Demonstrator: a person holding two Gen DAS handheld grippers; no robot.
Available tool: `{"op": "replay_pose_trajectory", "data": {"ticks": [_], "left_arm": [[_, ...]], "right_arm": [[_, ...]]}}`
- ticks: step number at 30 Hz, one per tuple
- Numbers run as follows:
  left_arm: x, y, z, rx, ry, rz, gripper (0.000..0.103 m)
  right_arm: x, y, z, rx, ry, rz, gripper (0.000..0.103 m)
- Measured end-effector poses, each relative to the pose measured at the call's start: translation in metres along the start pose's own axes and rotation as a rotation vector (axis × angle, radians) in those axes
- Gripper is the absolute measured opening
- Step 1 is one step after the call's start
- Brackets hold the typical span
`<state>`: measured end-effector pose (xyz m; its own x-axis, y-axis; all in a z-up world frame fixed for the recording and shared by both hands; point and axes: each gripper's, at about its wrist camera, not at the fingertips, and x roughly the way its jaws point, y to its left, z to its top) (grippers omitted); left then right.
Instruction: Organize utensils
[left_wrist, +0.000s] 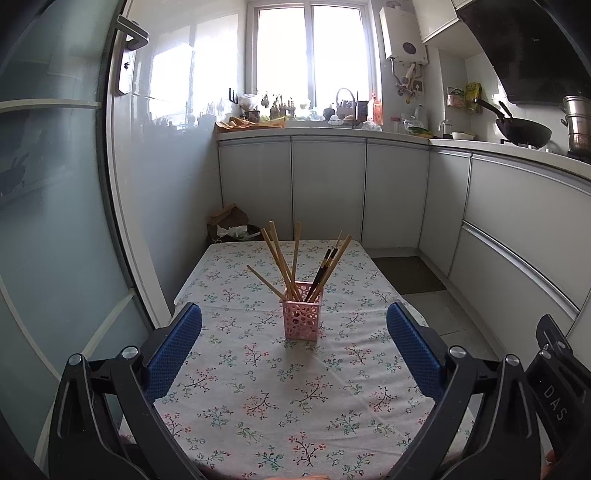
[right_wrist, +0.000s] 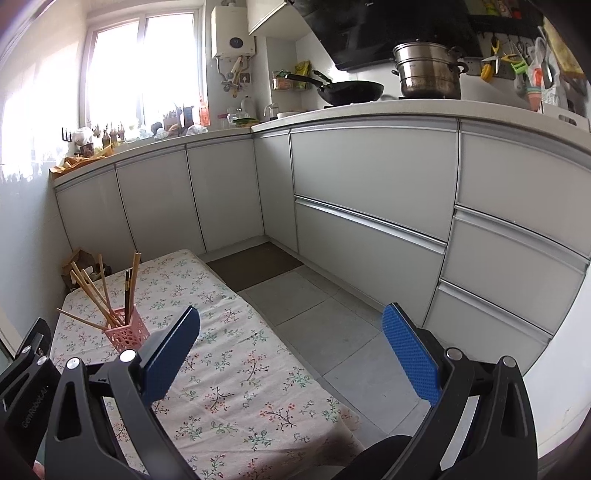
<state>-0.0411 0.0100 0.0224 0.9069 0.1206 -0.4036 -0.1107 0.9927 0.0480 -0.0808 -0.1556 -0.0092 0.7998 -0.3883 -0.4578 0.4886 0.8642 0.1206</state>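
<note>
Both claws sit closest to the lenses: left gripper (left_wrist: 294, 321) with blue pads spread wide and nothing between them, right gripper (right_wrist: 291, 325) likewise spread wide and empty, aimed past the table edge toward the floor and the grey cabinets (right_wrist: 373, 184). Table (left_wrist: 258, 406), covered in a floral cloth, fills the lower part of the left view; no loose utensil is visible anywhere on it in either view. Pink holder (left_wrist: 301, 310), a perforated square cup, stands upright near the table's middle, straight ahead of the left gripper and well to the left of the right gripper. Chopsticks (left_wrist: 284, 258), mostly pale wood plus a dark pair, stand fanned out inside the holder, tips down. Judgement: the sorting looks essentially finished, since every utensil seen is already in the cup; what may remain is only tidying the splayed sticks or pulling back. Writing: "DAS" reads on the black body (left_wrist: 554, 398) at the right edge of the left view; "GenRobot.AI" appears on the black body (right_wrist: 33, 410) at the left edge of the right view. Packets near the wok (right_wrist: 351, 91) are too small to read.
</note>
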Motion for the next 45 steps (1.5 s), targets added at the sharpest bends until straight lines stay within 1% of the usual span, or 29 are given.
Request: {"op": "replay_pose_trajectory", "data": {"ticks": [5,10,14,19,24,36,40,45], "left_arm": [[0.0,0.006,-0.002,-0.012,0.0,0.0,0.096],[0.0,0.013,-0.006,-0.018,0.006,0.017,0.096],[0.004,0.023,-0.009,-0.028,0.018,0.039,0.096],[0.011,0.036,-0.011,-0.044,0.043,0.057,0.096],[0.011,0.04,-0.011,-0.048,0.038,0.055,0.096],[0.008,0.034,-0.011,-0.019,0.018,0.046,0.096],[0.007,0.029,-0.012,0.004,0.024,0.049,0.096],[0.004,0.033,-0.01,-0.016,0.019,0.055,0.096]], "right_arm": [[-0.002,0.001,-0.003,0.015,0.0,0.02,0.097],[-0.001,0.004,-0.007,0.023,0.011,0.048,0.097],[0.001,0.017,-0.016,0.006,0.031,0.08,0.097],[0.004,0.028,-0.021,-0.011,0.037,0.099,0.097],[0.006,0.03,-0.02,-0.009,0.035,0.097,0.097],[0.013,0.029,-0.021,-0.035,0.04,0.069,0.097],[0.011,0.029,-0.021,-0.037,0.038,0.074,0.097],[0.009,0.025,-0.019,-0.03,0.032,0.075,0.097]]}}
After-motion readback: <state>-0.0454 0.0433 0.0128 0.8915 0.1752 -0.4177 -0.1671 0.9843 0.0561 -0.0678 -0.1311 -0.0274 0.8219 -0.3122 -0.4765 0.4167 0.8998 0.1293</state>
